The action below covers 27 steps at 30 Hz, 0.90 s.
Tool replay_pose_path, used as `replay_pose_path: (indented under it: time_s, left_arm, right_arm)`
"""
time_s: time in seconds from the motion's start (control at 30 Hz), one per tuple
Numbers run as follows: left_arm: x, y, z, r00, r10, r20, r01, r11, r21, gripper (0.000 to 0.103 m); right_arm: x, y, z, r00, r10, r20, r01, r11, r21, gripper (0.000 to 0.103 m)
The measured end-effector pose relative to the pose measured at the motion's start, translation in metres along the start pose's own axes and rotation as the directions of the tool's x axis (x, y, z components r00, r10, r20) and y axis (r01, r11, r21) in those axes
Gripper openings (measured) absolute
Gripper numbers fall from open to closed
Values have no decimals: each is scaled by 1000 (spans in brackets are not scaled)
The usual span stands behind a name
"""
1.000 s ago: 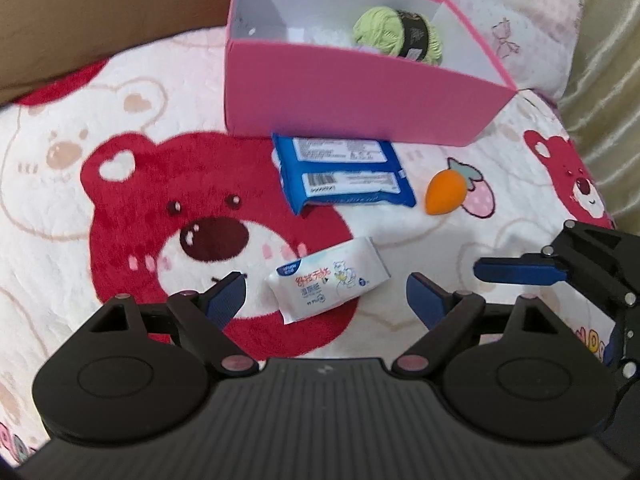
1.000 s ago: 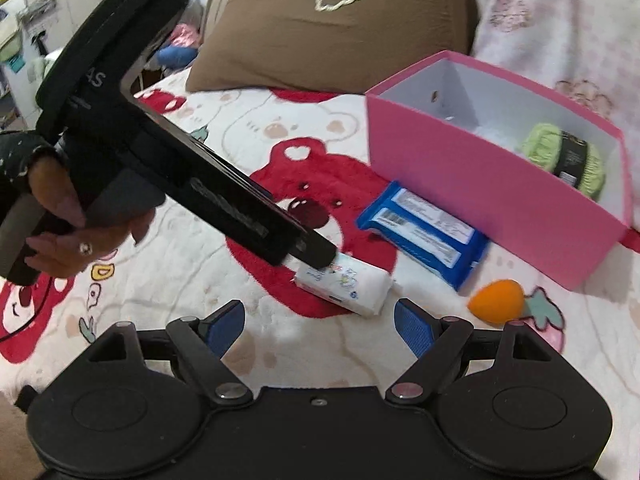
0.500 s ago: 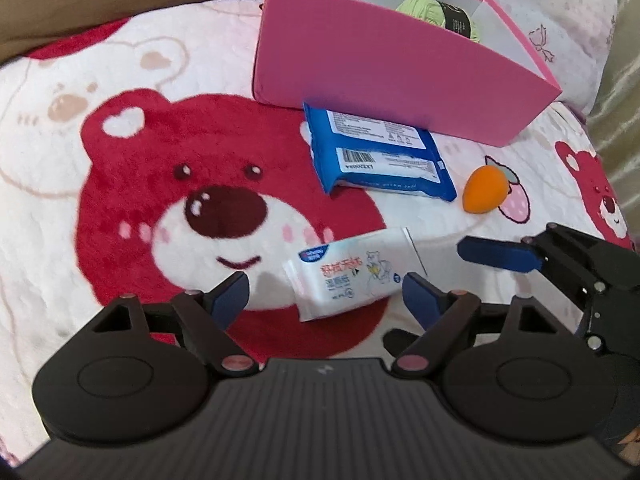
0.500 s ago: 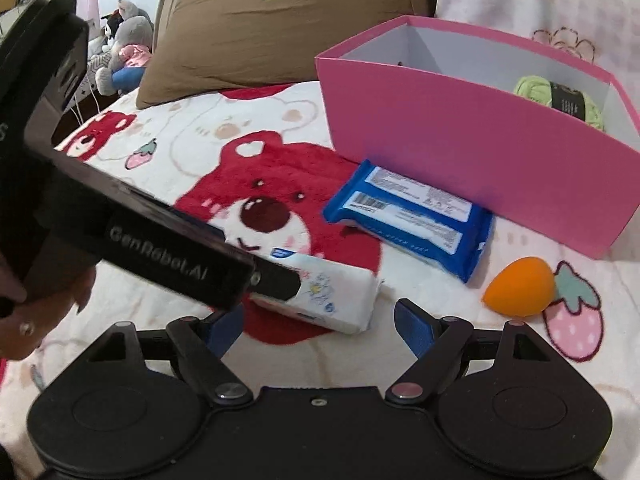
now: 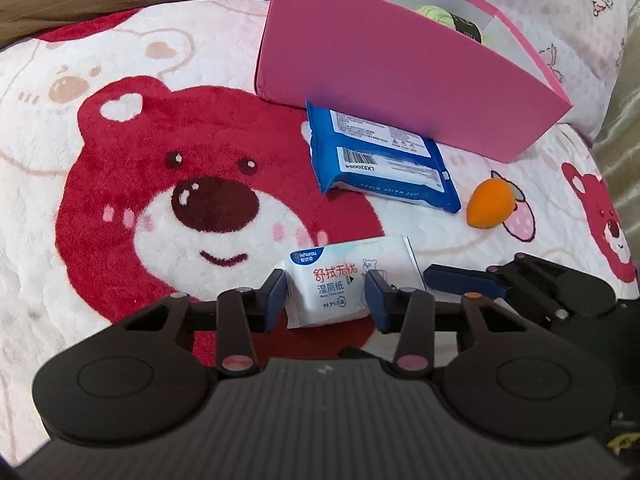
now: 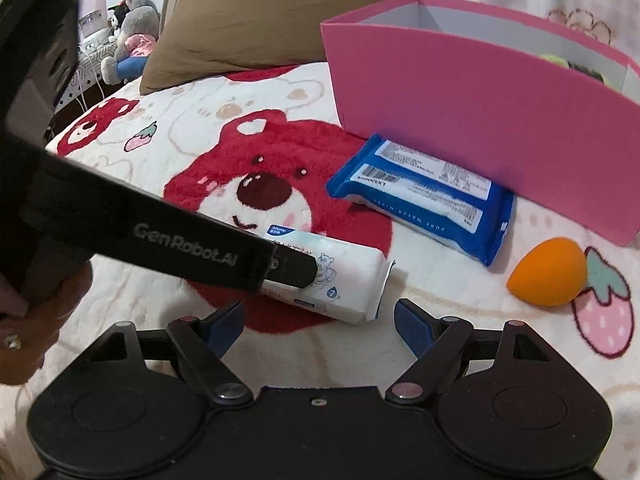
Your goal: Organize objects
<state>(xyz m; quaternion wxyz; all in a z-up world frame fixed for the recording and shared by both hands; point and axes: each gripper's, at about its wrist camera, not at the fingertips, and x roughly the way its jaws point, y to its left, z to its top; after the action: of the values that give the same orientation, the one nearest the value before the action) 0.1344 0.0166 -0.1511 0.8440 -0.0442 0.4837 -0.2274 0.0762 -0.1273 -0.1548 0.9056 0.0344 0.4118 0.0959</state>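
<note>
A small white wipes pack lies on the bear blanket; my left gripper has closed on its near end, pads against both sides. The same pack shows in the right wrist view, with the left gripper's finger on it. My right gripper is open and empty, just right of the pack. A blue wipes pack and an orange egg-shaped sponge lie in front of the pink box. Green yarn sits inside the box.
A brown pillow lies behind the blanket, and plush toys sit at the far left off the bed. A pale patterned pillow lies behind the box. The bear blanket stretches to the left.
My left gripper moved forward and down onto the white pack and its jaws closed from wide open onto it. The right gripper came lower and closer, staying open.
</note>
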Motion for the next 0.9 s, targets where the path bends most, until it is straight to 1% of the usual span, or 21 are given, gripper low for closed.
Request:
replay_pose_path:
  time_s: [0.07, 0.17, 0.23, 0.4, 0.43, 0.47, 0.5, 0.57, 0.6, 0.63, 0.7, 0.77, 0.83, 0.87, 0.9]
  left_arm:
    - [1, 0, 0, 1000, -21, -11, 21, 1000, -16, 40]
    - [6, 0, 0, 996, -79, -44, 76, 995, -71, 40]
    - [9, -4, -1, 996, -72, -54, 68, 995, -79, 40]
    - [12, -10, -1, 996, -69, -59, 64, 994, -83, 40]
    - [12, -11, 0, 996, -62, -64, 57, 995, -78, 40]
    - [12, -15, 1, 997, -40, -70, 37, 998, -48, 42]
    - [10, -20, 2, 998, -4, -67, 3, 1000, -4, 43]
    - [6, -30, 2, 997, 67, -30, -64, 994, 88, 44]
    - [6, -33, 1, 996, 83, -26, -80, 989, 121, 44]
    - [6, -34, 1, 996, 84, -29, -80, 988, 129, 43]
    - [8, -33, 2, 998, 49, -50, -43, 994, 98, 42]
    - [11, -28, 2, 997, 5, -74, -3, 1000, 28, 40]
    - [11, -27, 3, 998, 1, -69, 0, 1000, 7, 39]
    - [10, -27, 3, 998, -9, -68, 8, 1000, -11, 36]
    - [10, -24, 4, 997, -23, -74, 20, 999, -40, 36]
  right_arm:
    - [4, -4, 0, 1000, 1, -3, -1, 1000, 14, 85]
    - [8, -8, 1, 1000, 5, -2, -5, 1000, 30, 85]
    - [8, -9, 2, 1000, 10, -1, -10, 999, 38, 87]
    - [7, -13, 1, 1000, -3, -4, 3, 999, 37, 87]
    - [7, -13, 0, 1000, -10, -3, 10, 999, 31, 85]
    - [7, -13, 0, 1000, -18, -3, 18, 1000, 24, 85]
    - [6, -13, 0, 1000, -20, -3, 20, 1000, 17, 85]
    - [7, -12, 0, 1000, -26, -6, 26, 1000, 12, 85]
    - [7, -11, 0, 1000, -30, -5, 30, 999, 10, 86]
    - [7, -10, -1, 999, -35, -6, 35, 999, 7, 86]
    - [7, -10, -1, 999, -43, -9, 44, 999, 4, 86]
    - [7, -10, 0, 999, -47, -12, 47, 999, 9, 86]
    - [6, -11, 0, 999, -47, -20, 47, 999, 11, 86]
    - [6, -11, 0, 999, -48, -23, 48, 999, 9, 86]
    - [5, -11, 0, 999, -46, -21, 46, 999, 13, 86]
